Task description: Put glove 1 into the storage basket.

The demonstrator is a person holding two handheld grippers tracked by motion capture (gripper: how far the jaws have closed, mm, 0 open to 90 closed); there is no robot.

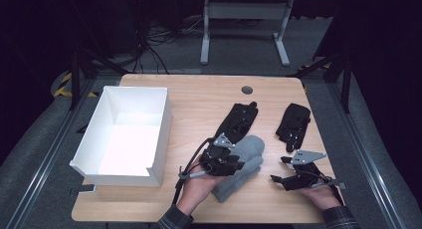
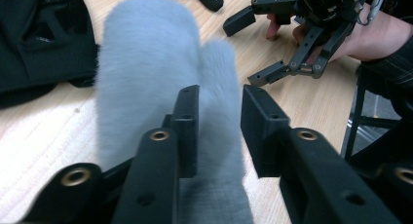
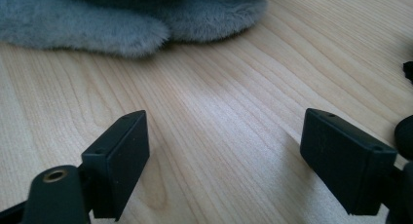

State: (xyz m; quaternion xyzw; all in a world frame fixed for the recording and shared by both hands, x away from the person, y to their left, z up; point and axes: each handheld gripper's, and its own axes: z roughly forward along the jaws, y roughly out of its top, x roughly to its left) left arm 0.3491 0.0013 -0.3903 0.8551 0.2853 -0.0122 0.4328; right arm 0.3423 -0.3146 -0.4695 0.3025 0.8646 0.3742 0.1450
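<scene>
Table (image 1: 199,97): left tool (image 2: 219,131) covers grey mitten (image 2: 146,63) (cuff hidden).

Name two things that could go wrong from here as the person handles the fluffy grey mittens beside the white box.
1. The left gripper has its jaws parted around the fluffy grey mittens without pressing; closing now might pinch one layer of the stacked pair.
2. A black glove lies against the mittens, so dragging them toward the open white cardboard box could snag it.
</scene>
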